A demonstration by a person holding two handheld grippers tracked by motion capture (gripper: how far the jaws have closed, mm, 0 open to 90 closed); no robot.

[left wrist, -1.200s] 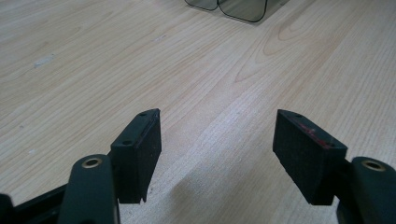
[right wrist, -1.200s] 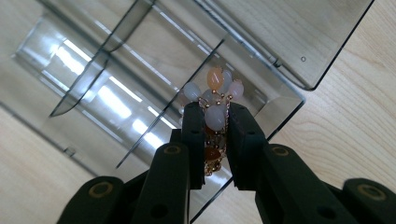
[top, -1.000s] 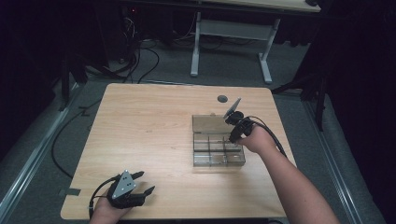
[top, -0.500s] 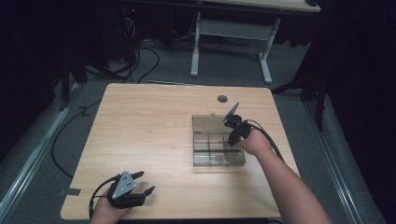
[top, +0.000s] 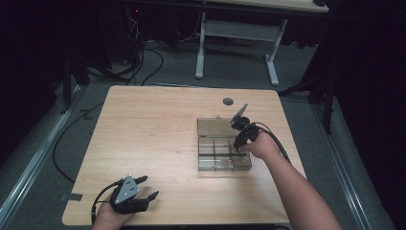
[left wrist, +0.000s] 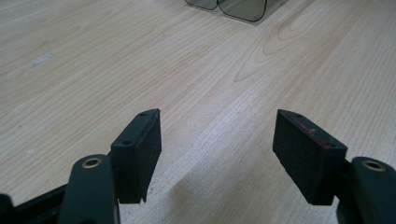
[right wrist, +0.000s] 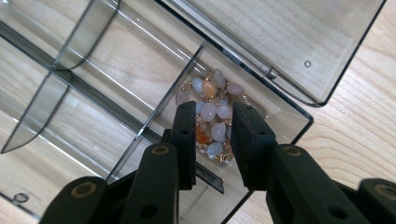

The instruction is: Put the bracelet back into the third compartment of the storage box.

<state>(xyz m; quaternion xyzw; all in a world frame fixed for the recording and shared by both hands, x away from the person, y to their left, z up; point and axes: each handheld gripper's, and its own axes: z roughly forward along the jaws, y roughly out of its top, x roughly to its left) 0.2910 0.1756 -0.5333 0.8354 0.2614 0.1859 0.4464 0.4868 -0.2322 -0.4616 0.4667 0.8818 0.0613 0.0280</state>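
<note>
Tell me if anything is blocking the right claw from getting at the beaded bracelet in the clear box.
Nothing visible does. The right claw hangs directly over the beaded bracelet, jaws apart with the beads showing between them; they have just been opening. The lid lies folded back, and the compartment's divider stands off to one side.

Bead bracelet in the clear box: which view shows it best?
Right gripper view: the bead bracelet lies close up in a corner compartment of the clear box. High view gives the box small, beads indiscernible; left gripper view catches a box corner.

The right gripper (top: 238, 142) is dipping into the clear divided box (top: 218, 155), while the left gripper (top: 143, 188) is resting at the table (top: 153, 124) corner.
</note>
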